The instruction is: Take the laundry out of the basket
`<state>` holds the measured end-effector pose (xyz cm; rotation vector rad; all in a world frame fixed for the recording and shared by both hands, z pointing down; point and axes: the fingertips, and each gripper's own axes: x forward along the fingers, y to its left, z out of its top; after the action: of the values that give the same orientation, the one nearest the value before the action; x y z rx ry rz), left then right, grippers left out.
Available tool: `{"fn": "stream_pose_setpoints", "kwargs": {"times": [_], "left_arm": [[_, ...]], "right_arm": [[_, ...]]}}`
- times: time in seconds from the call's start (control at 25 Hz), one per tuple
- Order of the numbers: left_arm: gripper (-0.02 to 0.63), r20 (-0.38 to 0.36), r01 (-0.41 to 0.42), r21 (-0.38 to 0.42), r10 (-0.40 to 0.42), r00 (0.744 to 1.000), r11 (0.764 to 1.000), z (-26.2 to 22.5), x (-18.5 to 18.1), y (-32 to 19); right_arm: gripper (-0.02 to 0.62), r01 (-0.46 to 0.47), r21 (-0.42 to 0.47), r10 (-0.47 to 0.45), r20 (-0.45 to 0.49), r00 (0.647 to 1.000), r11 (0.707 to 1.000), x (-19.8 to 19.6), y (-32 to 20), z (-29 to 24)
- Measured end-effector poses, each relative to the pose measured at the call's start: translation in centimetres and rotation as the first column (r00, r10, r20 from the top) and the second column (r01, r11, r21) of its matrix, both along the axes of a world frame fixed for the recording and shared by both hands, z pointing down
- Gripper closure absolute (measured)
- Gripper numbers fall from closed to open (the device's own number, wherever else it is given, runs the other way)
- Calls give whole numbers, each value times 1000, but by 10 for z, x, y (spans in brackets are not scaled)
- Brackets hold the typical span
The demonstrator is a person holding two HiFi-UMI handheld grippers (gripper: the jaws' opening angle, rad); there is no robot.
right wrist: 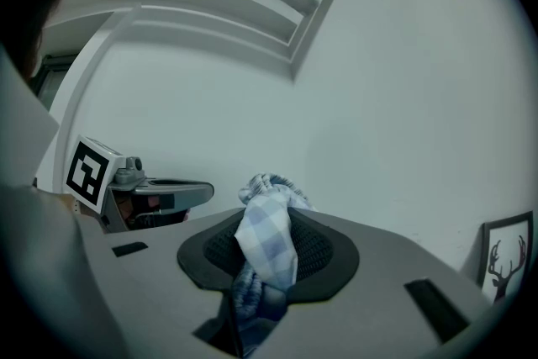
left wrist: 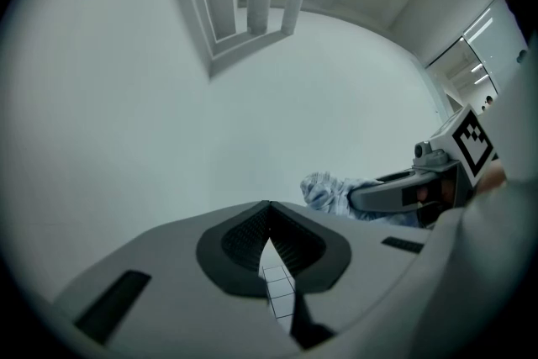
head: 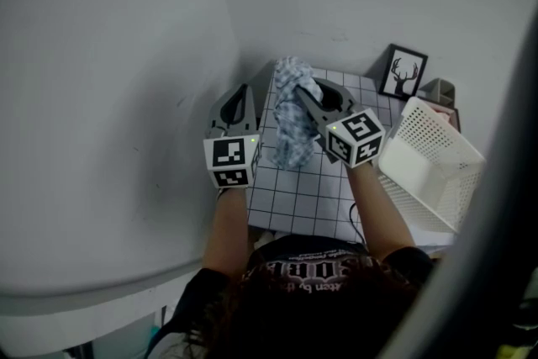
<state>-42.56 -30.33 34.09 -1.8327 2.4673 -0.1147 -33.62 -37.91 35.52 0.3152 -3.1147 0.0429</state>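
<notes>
A blue-and-white checked cloth hangs above the gridded table top, and my right gripper is shut on its upper part. In the right gripper view the cloth is pinched between the dark pads and bunches above and below them. The white perforated laundry basket lies tilted at the right, beside my right forearm; its inside is mostly hidden. My left gripper hovers left of the cloth, a short gap away. Its jaws meet at the tips with nothing between them.
A small framed deer picture leans on the wall behind the basket, and the frame also shows in the right gripper view. A pale curved wall closes in the left and back. The table is narrow.
</notes>
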Motion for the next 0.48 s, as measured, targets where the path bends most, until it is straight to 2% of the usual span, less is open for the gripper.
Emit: {"fn": "stream_pose_setpoints", "kwargs": {"times": [0.48], "left_arm": [[604, -3, 3, -13, -3, 1000, 1000, 6, 2, 1]], "right_arm": [[474, 4, 35, -4, -4, 1000, 999, 3, 5, 0]]}}
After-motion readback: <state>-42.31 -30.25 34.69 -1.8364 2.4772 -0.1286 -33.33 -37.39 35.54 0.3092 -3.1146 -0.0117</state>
